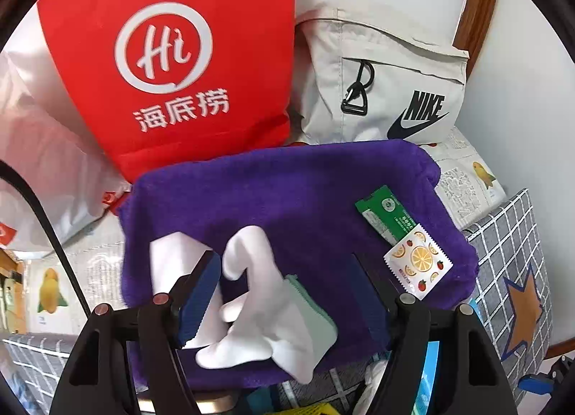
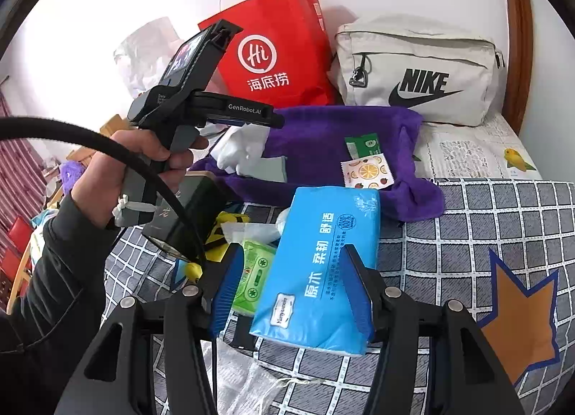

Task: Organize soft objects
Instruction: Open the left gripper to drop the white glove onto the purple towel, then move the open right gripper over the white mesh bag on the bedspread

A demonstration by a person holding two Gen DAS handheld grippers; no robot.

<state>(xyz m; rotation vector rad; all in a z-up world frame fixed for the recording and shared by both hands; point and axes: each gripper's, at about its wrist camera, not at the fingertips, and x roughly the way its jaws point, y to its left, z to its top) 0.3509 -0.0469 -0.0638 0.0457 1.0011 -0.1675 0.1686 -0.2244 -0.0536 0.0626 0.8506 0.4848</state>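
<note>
A purple towel (image 1: 294, 195) lies spread on the bed; it also shows in the right wrist view (image 2: 323, 134). On it lie a white glove (image 1: 258, 292) with a pale green cuff, a green packet (image 1: 384, 213) and a fruit-print sachet (image 1: 418, 260). My left gripper (image 1: 287, 292) is open, its fingers on either side of the glove just above the towel; it also shows from the side in the right wrist view (image 2: 251, 120). My right gripper (image 2: 293, 289) has its blue pads on both sides of a blue tissue pack (image 2: 323, 260).
A red paper bag (image 1: 172, 55) and a beige Nike bag (image 1: 388, 84) stand against the wall behind the towel. A green wipes pack (image 2: 255, 271), a black box (image 2: 190, 213) and yellow-black items lie on the checked blanket (image 2: 467, 235). A clear plastic bag (image 2: 248, 386) lies near.
</note>
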